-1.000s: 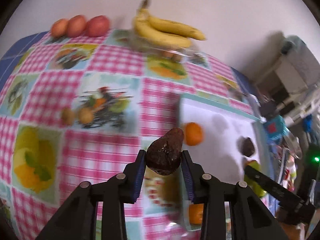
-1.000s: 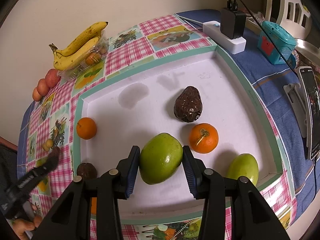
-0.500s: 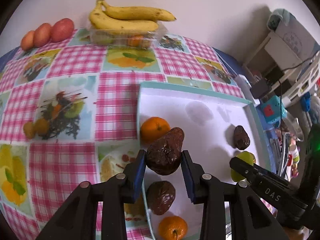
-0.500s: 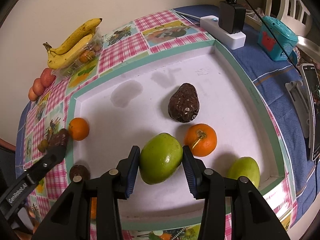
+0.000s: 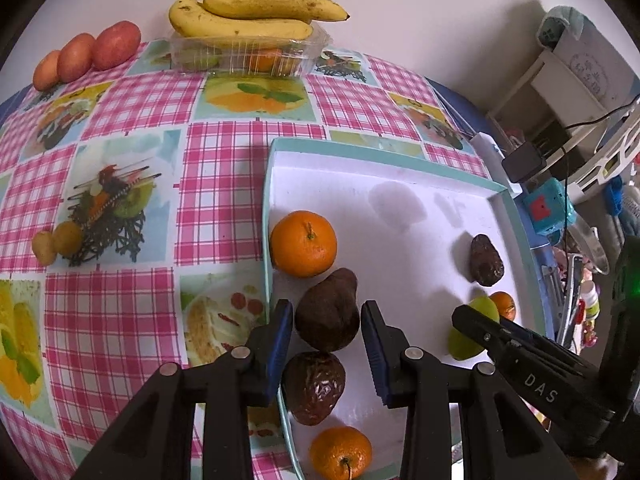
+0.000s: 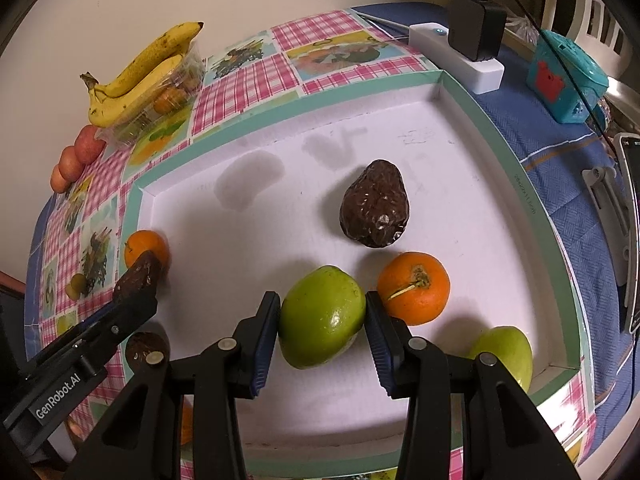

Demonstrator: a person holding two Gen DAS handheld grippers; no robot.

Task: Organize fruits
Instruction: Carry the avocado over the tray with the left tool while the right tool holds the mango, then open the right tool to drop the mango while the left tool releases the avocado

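While both tools are working over the white shallow tray with the teal rim (image 5: pixel 516 216), the left gripper (image 5: pixel 326 334) is clamping a dark brown, wrinkled, pear-shaped avocado (image 5: pixel 328 312) across its wide belly, with the blue pads (image 5: pixel 282 332) pressing on either flank. That fruit is hanging just inside the tray's left wall, between a round orange mandarin (image 5: pixel 303 243) and a second shrivelled brown avocado (image 5: pixel 316 388) lying below it. Its skin is looking soft and overripe, so it is probably bruising easily; a light squeeze at the widest part is likely serving best, since the tapered neck would be slipping out.

Over in the other view, the right gripper (image 6: pixel 322 320) is closing on a smooth green mango-like fruit (image 6: pixel 322 316), jaws spread about as wide as the fruit itself and pads touching both sides. This one is appearing firm, fairly heavy and slick. It is sitting near the tray's front, just beside an orange with a stem (image 6: pixel 414 294), touching or nearly so.
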